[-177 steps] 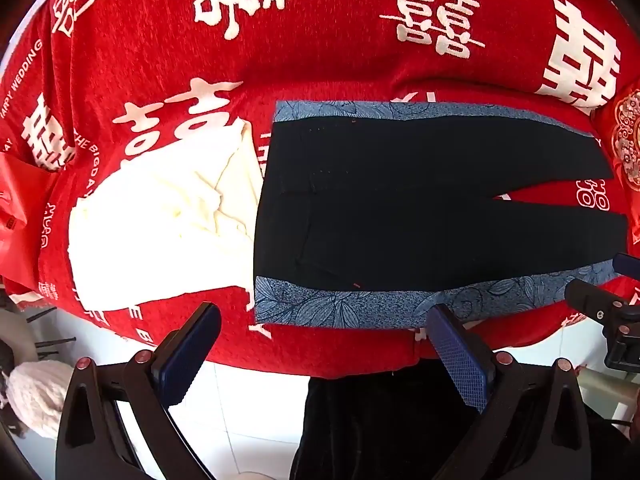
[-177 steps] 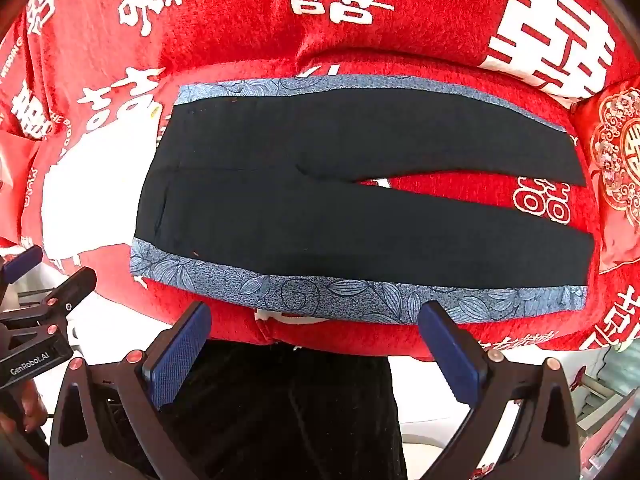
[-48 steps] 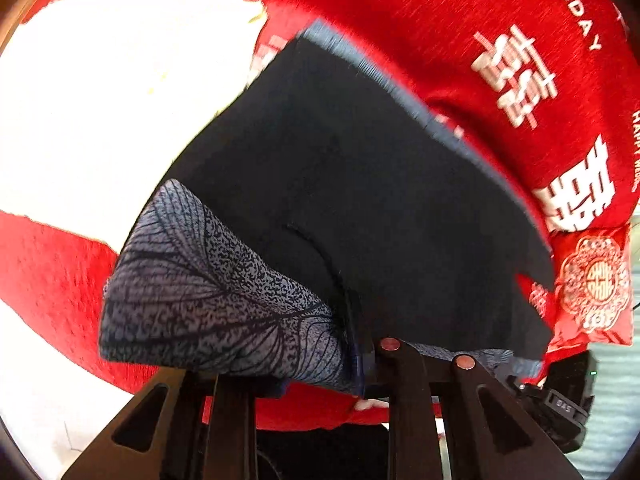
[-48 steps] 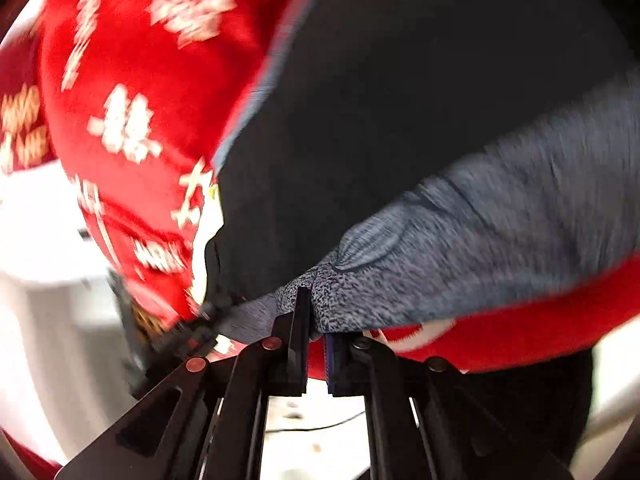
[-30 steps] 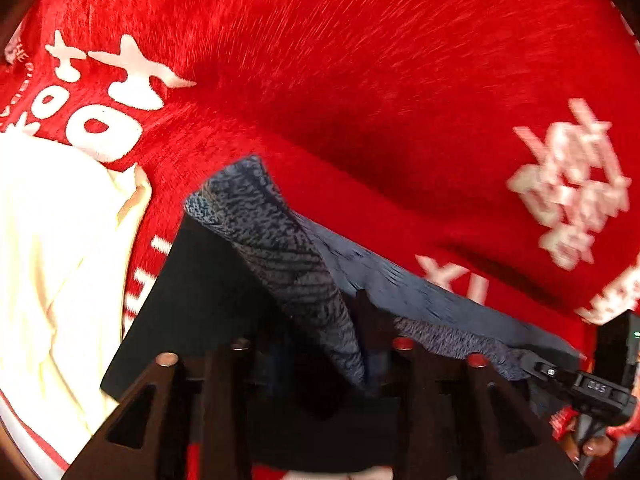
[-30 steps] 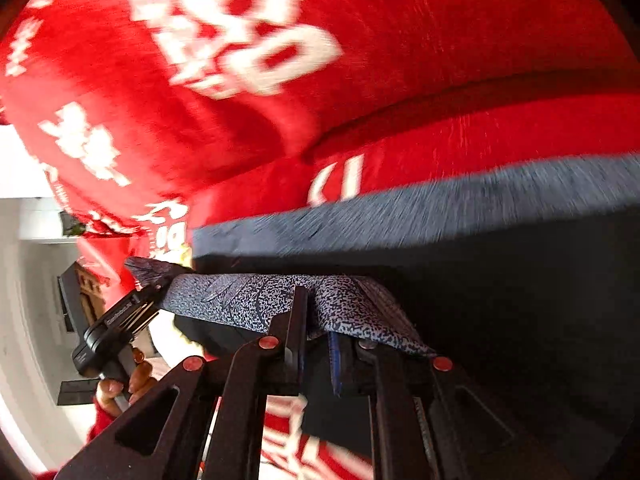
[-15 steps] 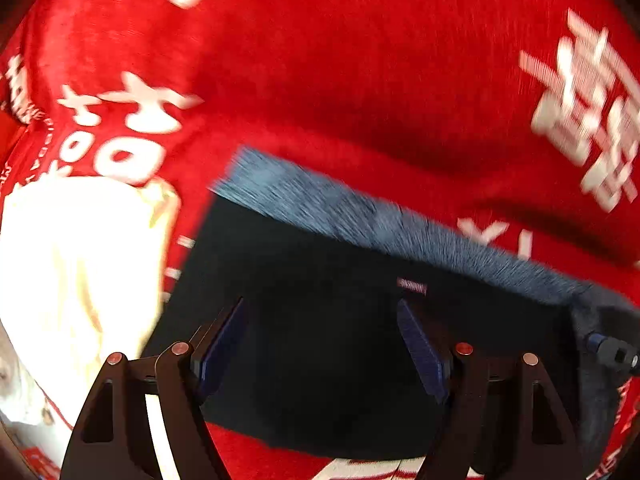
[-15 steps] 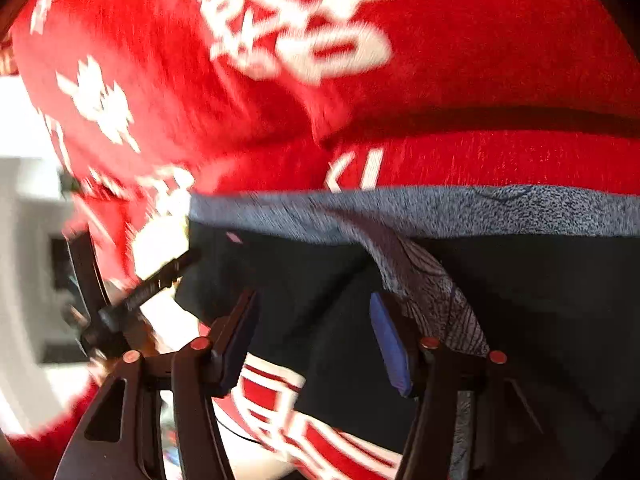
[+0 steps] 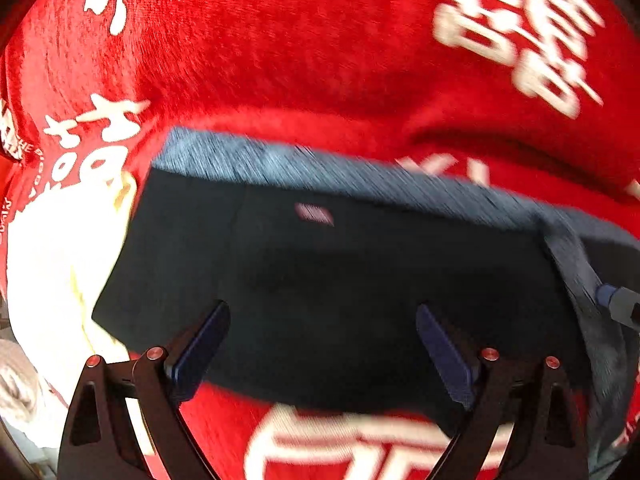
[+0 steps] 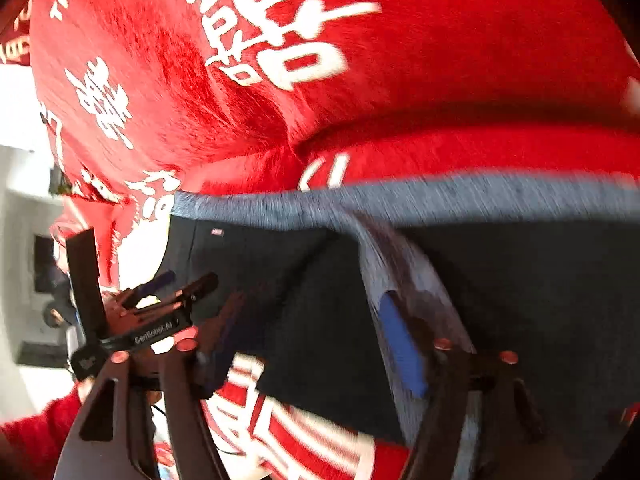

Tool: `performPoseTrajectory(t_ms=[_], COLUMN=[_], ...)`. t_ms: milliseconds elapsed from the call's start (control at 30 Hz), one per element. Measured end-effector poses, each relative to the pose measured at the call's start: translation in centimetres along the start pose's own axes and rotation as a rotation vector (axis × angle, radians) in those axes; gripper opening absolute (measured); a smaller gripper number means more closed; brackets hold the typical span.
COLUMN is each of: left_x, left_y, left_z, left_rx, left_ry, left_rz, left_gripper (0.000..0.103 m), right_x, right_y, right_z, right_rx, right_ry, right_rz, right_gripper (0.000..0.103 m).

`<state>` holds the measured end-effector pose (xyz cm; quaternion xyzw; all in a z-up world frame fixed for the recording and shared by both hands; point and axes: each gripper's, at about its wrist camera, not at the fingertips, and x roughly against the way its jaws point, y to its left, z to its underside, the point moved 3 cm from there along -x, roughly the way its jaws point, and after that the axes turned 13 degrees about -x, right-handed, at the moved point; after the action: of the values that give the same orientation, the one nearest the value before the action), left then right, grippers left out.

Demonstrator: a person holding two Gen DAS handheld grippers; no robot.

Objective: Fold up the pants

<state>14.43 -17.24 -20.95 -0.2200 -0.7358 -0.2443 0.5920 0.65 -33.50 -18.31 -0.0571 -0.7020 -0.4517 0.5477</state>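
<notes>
The black pants [image 9: 320, 264] with a blue-grey patterned side stripe [image 9: 280, 164] lie folded lengthwise on the red blanket [image 9: 280, 60]. My left gripper [image 9: 320, 344] is open and empty, hovering just above the black cloth near its waist end. My right gripper [image 10: 316, 340] is open and empty over the same pants [image 10: 280, 280]; a ridge of the patterned stripe [image 10: 404, 264] runs past its right finger. The left gripper also shows in the right wrist view [image 10: 172, 284].
A cream garment [image 9: 48, 260] lies on the blanket left of the pants. The red blanket has white characters and ends at a near edge by the floor [image 10: 16, 184]. The tip of the right gripper [image 9: 616, 304] shows at the right edge.
Both grippers were shut on the patterned near edge, carried it over to the far edge, then opened and let go. Now both draw back slightly from the folded pants.
</notes>
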Motion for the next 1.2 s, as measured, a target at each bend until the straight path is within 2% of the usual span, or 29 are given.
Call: performPoseTrajectory(t_ms=[100, 233, 500, 700, 833, 1000, 1200], left_x=[1.0, 1.5, 2.2, 4.6, 5.5, 5.8, 5.2], left_y=[-2.5, -5.8, -11.2, -15.2, -17.0, -20.1, -23.7], left_z=[2.5, 5.4, 9.3, 10.6, 11.0, 11.4, 10.5], left_rx=[-0.025, -0.071, -0.181, -0.282, -0.297, -0.326, -0.361], left_ry=[0.037, 0.08, 0.11, 0.055, 0.044, 0.049, 0.064], left_rz=[0.03, 0.089, 0.208, 0.271, 0.326, 0.35, 0.333], left_gripper=[0.095, 0.095, 0.095, 0.095, 0.095, 0.095, 0.095], right_x=[1.7, 3.0, 6.8, 9.8, 11.8, 13.9, 15.1], right_y=[-1.9, -4.4, -8.8, -13.3, -16.2, -19.9, -24.6], right_z=[2.7, 7.0, 15.3, 20.7, 23.1, 25.5, 27.0], right_rx=[-0.044, -0.111, -0.256, -0.374, -0.44, -0.494, -0.568], right_ry=[0.007, 0.011, -0.089, -0.157, -0.198, -0.239, -0.232], right_rz=[-0.005, 0.047, 0.192, 0.28, 0.333, 0.381, 0.34], right_gripper=[0.079, 0.079, 0.079, 0.079, 0.079, 0.079, 0.077])
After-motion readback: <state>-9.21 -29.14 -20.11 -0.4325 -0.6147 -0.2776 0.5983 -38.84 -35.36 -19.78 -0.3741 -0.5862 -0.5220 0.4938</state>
